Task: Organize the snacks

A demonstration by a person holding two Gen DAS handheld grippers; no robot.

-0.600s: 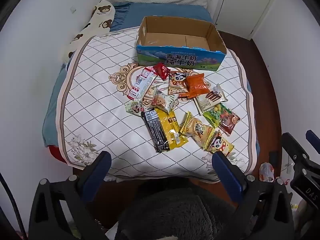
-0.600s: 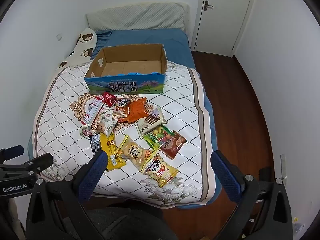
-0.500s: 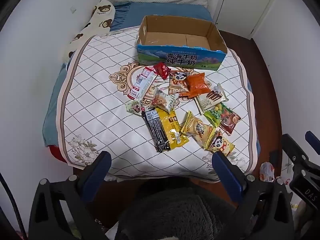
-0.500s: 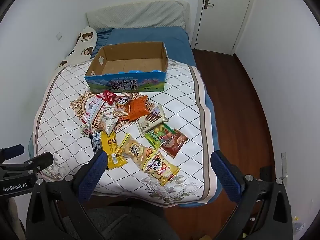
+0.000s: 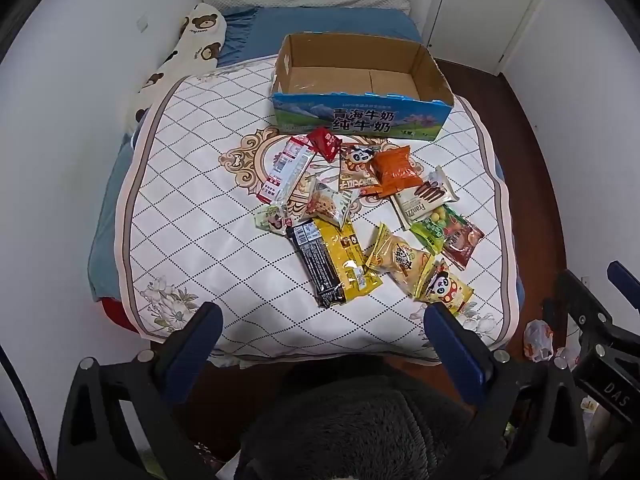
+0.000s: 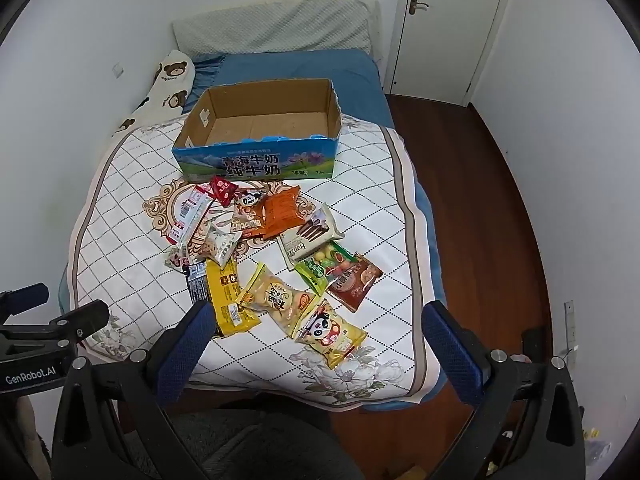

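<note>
Several snack packets lie in a loose pile on a quilted bed cover (image 5: 192,216). Among them are a yellow and black bar pack (image 5: 334,264), an orange bag (image 5: 394,170), a panda packet (image 5: 446,290) and a red packet (image 5: 326,142). An open, empty cardboard box (image 5: 360,120) with a blue printed front stands behind the pile; it also shows in the right wrist view (image 6: 260,164). My left gripper (image 5: 320,336) is open and empty, held above the bed's near edge. My right gripper (image 6: 316,336) is open and empty over the nearest packets, such as the panda packet (image 6: 332,332).
A bear-print pillow (image 5: 184,56) lies along the left wall. A grey pillow (image 6: 276,28) sits at the bed's head. A white door (image 6: 444,28) and wooden floor (image 6: 480,208) are at the right. A grey fuzzy cushion (image 5: 360,424) lies below the grippers.
Both grippers have moved slightly forward and lower toward the bed; the snacks and box look larger. Nothing on the bed has moved.
</note>
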